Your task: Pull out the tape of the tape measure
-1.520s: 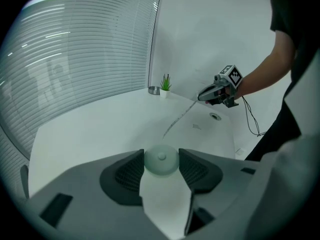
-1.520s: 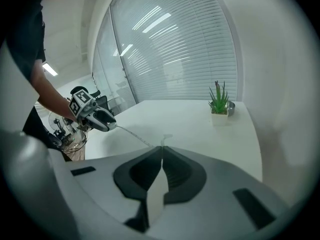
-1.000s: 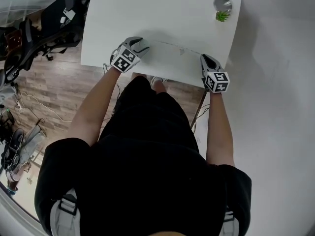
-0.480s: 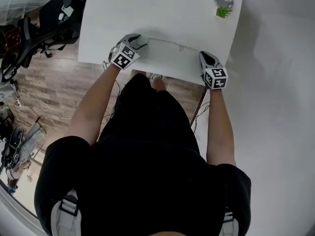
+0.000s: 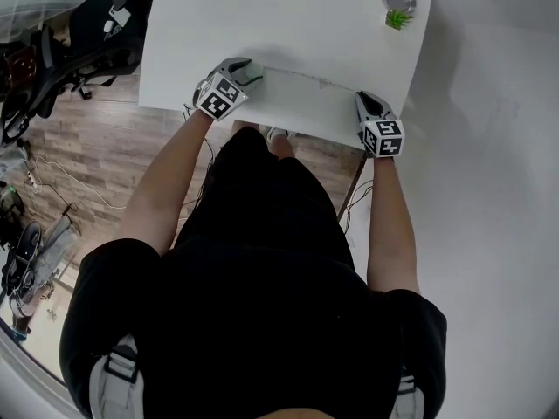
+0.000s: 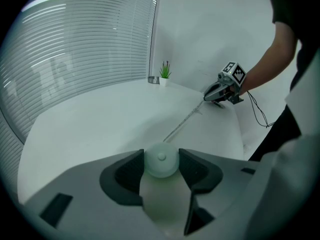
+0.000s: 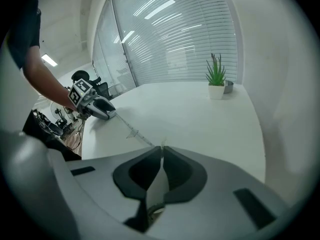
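The tape measure case (image 6: pixel 161 162) is clamped in the left gripper (image 5: pixel 244 72). The tape (image 5: pixel 306 78), stretched across the table (image 5: pixel 288 16), is pinched by the closed right gripper (image 5: pixel 367 103) (mid-pull, apparently). Next, the grippers should be drawn further apart.

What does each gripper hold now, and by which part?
The left gripper clamps the tape measure by the sides of its round case; the right gripper pinches the free end of the tape.
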Action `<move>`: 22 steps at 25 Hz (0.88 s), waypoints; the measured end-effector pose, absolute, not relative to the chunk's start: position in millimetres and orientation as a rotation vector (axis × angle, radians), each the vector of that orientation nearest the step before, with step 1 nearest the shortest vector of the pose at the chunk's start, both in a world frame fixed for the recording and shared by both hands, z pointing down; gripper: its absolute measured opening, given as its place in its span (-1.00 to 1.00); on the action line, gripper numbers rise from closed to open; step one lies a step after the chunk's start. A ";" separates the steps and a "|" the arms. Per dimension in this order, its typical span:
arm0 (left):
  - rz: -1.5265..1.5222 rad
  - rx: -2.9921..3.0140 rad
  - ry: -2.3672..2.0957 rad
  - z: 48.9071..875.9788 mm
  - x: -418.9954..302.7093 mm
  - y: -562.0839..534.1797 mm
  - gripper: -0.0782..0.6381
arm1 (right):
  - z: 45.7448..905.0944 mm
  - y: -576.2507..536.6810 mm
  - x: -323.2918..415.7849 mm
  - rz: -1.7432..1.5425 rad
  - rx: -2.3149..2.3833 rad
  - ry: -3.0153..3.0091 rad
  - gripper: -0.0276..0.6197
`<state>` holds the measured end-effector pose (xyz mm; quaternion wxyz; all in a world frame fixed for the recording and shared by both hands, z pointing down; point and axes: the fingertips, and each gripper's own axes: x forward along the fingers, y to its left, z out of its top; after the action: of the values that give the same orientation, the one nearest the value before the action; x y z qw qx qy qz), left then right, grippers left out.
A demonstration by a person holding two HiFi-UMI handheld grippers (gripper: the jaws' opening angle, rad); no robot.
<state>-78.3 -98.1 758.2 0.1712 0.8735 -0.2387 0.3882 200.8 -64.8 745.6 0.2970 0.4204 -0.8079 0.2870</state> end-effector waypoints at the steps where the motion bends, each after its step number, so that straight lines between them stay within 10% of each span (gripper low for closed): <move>1: 1.103 2.480 -0.675 758.0 -78.8 -97.1 -0.14 | 745.7 -64.4 200.9 0.762 1.118 -2.143 -0.85; 22: 0.838 2.537 -0.847 665.9 -87.7 -102.5 -0.07 | 680.5 -66.9 184.3 0.678 1.143 -2.309 -0.50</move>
<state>-87.7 -102.5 665.9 0.1687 0.8922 -0.2977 0.2948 184.3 -66.9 680.5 0.2363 0.4169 -0.8422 0.2472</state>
